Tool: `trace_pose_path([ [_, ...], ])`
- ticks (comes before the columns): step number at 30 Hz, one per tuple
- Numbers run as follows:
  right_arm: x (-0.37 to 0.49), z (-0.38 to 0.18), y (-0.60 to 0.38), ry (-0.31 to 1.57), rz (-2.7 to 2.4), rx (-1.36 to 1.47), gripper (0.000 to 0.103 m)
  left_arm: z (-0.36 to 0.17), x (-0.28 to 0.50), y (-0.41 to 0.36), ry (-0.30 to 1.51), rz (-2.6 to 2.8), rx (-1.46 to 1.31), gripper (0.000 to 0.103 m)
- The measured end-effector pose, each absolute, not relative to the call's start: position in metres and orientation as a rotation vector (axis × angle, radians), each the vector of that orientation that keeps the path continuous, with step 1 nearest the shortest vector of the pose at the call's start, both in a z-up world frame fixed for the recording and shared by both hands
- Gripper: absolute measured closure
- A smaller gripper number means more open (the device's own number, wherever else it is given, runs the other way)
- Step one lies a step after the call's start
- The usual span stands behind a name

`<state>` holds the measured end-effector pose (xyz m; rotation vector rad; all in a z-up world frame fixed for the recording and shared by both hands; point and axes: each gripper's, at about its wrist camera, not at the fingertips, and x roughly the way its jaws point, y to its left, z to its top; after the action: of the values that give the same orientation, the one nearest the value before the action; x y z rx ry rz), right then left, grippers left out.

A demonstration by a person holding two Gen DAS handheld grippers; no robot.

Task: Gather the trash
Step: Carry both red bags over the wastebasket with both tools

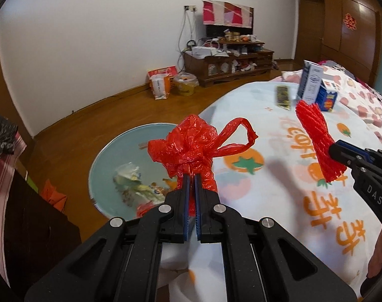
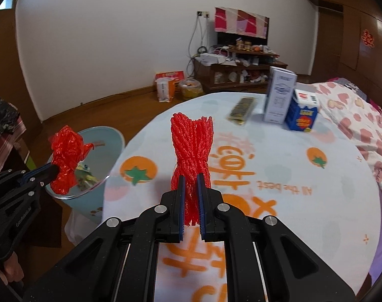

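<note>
Left gripper is clamped on a red bag near the bin; right gripper pinches red netting over the table

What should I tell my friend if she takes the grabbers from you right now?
Left gripper: shut on the red plastic bag, held above the bin.
Right gripper: shut on the red foam net, held over the table.
Done: some trash already lies in the bin beside the table.
Left: drop the bag, then the net, into the bin. On the table remain a dark wrapper, a white carton and a blue carton; whether those are trash I cannot tell.
</note>
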<state>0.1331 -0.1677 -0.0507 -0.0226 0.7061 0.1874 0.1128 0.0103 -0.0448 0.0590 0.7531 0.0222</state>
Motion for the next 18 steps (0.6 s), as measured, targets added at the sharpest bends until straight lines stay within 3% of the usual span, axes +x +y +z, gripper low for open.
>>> trace_pose_path([
  [18, 0.141, -0.049, -0.095, 0.708, 0.312, -0.091, 0.093, -0.043, 0.108, 0.08, 0.743, 0.138, -0.027, 0.099],
])
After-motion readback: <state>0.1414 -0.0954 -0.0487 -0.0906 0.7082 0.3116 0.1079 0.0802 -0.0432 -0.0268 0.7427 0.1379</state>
